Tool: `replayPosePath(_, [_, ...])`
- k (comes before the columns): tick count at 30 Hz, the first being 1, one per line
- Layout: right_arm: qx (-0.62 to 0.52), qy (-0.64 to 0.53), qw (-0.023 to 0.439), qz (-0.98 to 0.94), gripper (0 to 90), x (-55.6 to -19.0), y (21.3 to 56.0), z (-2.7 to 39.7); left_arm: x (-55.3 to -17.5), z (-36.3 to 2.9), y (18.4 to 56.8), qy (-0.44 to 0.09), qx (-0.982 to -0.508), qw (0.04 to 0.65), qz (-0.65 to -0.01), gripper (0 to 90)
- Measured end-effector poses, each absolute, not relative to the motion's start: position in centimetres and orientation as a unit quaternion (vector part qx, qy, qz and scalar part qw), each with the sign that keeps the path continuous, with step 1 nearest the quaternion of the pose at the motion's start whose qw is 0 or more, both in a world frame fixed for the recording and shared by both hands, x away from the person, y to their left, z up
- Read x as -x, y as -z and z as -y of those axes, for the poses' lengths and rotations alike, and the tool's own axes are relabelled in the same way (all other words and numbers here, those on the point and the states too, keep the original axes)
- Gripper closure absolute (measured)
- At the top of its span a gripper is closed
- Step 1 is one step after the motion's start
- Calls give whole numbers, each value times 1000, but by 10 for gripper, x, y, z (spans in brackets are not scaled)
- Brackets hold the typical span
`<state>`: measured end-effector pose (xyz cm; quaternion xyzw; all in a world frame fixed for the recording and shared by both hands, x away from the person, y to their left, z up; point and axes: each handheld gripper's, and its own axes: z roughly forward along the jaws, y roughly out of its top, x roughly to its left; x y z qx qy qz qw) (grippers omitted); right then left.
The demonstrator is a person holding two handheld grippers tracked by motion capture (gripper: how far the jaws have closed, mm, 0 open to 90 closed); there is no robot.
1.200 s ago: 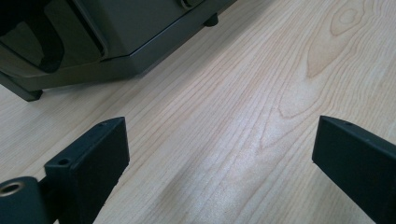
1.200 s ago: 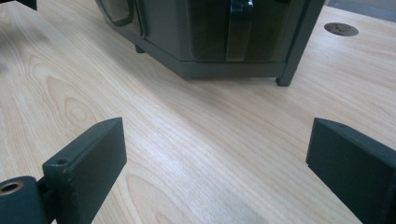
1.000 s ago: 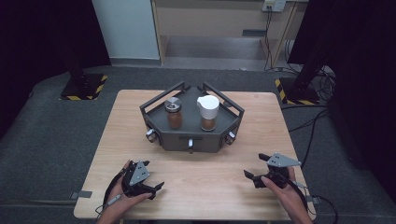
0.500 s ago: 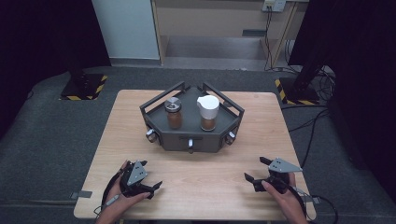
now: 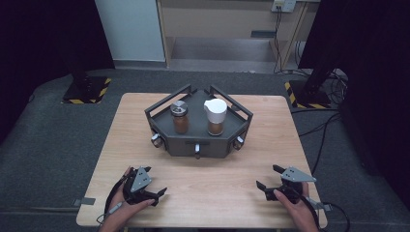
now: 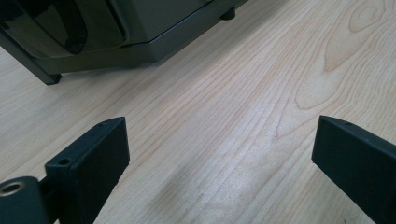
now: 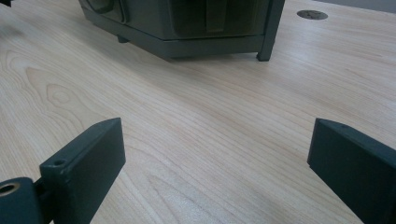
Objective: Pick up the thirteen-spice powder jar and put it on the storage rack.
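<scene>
A: Resting low on the wooden bench (image 5: 121,125), the left hand-held gripper (image 5: 155,186) sits near the front edge, on the left side. Its two black jaws are wide apart, and there is just bare wood between them.

B: And the right hand-held gripper (image 5: 266,178)?

A: It is near the front edge too, on the right side. Its jaws are wide apart as well, and they hold nothing. A person's hand (image 5: 296,205) is wrapped around it from below.

B: What is in the middle of the bench?

A: A dark grey metal rack (image 5: 199,145) with rails at the back and little knobs on the front. Two jars stand up straight inside it. The spice jar with the silver lid (image 5: 180,117) is on the left. The spice jar with the white lid (image 5: 215,116) is on the right, just beside it but not touching. Both have brown stuff in them.

B: Are the grippers close to the jars?

A: No. Both are well apart from the rack, one on each side, nearer the person. In the left gripper view, a corner of the rack (image 6: 116,35) shows at the top, past the open jaws. In the right gripper view, the front of the rack (image 7: 187,28) shows at the top as well.
</scene>
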<state>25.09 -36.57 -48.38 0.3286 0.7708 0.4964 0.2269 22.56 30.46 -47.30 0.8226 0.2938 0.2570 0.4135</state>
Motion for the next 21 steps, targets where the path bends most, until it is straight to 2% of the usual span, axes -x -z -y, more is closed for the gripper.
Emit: replayPosePath(21, [-330, -491, 226, -774, 43, -248, 483, 359, -222, -306, 472, -265, -816, 420, -296, 38])
